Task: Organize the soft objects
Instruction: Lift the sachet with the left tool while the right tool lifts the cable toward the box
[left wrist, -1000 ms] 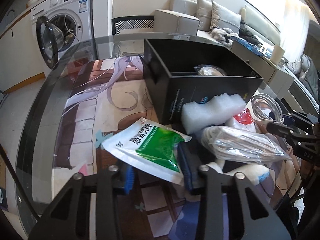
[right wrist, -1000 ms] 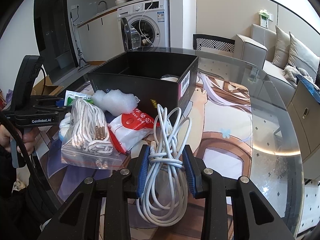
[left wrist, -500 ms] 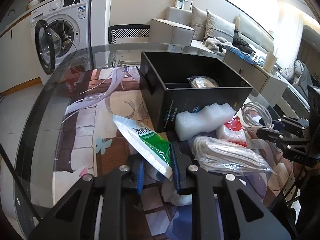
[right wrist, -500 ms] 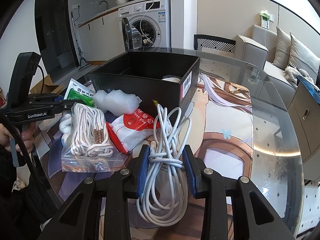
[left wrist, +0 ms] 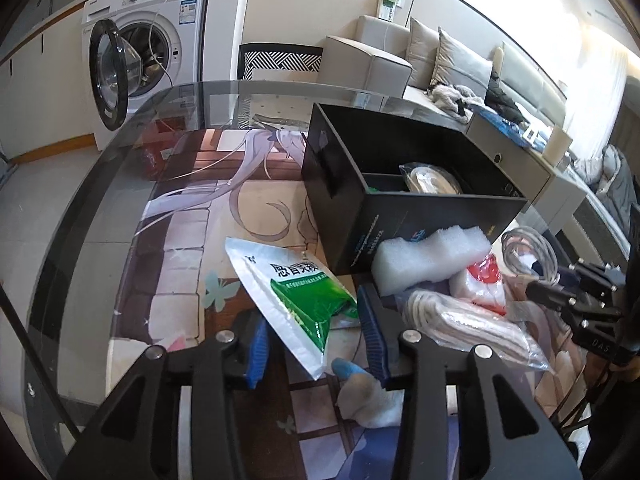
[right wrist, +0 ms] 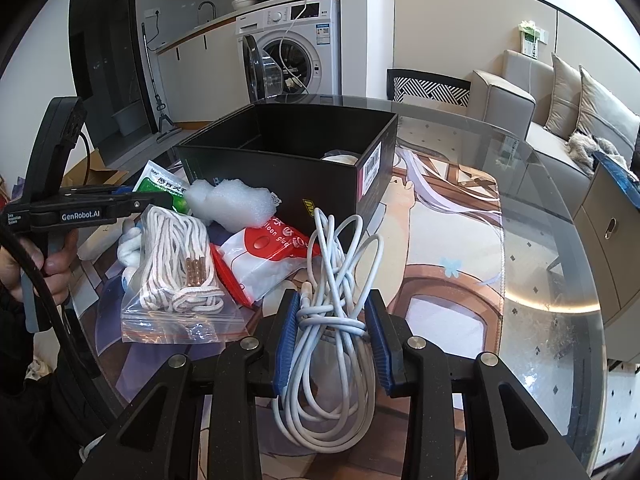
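Note:
My left gripper [left wrist: 316, 344] is shut on a white and green pouch [left wrist: 294, 294] and holds it tilted above the table. The pouch also shows in the right wrist view [right wrist: 162, 184]. My right gripper [right wrist: 332, 340] is closed around a coiled white cable [right wrist: 334, 304] that lies on the table. A black open box [left wrist: 404, 200], also in the right wrist view [right wrist: 288, 156], stands behind a white foam piece [left wrist: 430, 258], a red and white packet [right wrist: 268, 258] and a clear bag of rope [right wrist: 176, 276].
A white and blue sock [left wrist: 368, 394] lies under the left gripper. A wrapped item [left wrist: 434, 180] lies inside the box. The round glass table [right wrist: 552, 280] has a printed mat [left wrist: 192, 216]. A washing machine [left wrist: 136, 52] and sofa [left wrist: 448, 64] stand beyond.
My left gripper closed on the pouch and lifted it off the table, tilting it up. The right gripper has stayed around the cable.

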Action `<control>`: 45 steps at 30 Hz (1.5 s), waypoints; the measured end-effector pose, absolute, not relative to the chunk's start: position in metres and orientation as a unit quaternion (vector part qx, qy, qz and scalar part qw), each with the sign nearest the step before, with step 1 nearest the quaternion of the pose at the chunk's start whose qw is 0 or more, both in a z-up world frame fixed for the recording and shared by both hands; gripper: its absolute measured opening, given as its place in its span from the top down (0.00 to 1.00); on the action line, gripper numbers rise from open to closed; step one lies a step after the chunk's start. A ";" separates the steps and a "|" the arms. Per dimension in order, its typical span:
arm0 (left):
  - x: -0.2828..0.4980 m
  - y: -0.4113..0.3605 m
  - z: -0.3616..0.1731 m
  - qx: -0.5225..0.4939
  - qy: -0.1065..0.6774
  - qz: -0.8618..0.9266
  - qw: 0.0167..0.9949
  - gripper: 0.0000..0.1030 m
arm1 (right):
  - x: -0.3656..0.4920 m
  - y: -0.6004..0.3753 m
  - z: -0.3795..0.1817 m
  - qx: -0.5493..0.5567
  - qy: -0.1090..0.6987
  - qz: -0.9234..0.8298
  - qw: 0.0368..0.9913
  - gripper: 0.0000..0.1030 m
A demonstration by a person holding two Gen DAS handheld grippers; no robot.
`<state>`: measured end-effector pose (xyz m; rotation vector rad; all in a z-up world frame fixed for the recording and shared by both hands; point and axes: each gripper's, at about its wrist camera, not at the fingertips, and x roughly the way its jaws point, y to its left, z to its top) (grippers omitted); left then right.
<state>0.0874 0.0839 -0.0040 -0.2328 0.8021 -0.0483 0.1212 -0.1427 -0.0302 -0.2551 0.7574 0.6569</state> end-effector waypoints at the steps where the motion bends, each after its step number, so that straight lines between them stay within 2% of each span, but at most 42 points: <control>1: 0.087 0.084 -0.004 -0.116 0.388 -0.023 0.914 0.70 | 0.121 -0.143 -0.030 -0.122 0.362 0.314 0.869 0.67; 3: 0.087 0.085 -0.003 -0.120 0.383 -0.029 0.916 0.80 | 0.121 -0.143 -0.030 -0.122 0.362 0.315 0.869 0.67; 7: 0.084 0.084 0.000 -0.121 0.373 -0.034 0.919 0.87 | 0.121 -0.143 -0.030 -0.122 0.361 0.314 0.869 0.67; 35: 0.053 0.098 0.057 -0.128 0.278 -0.034 0.952 0.87 | 0.103 -0.157 0.015 -0.117 0.298 0.305 0.897 0.67; 45: 0.068 0.085 0.073 -0.134 0.263 -0.072 0.953 0.87 | 0.109 -0.156 0.035 -0.108 0.281 0.305 0.904 0.67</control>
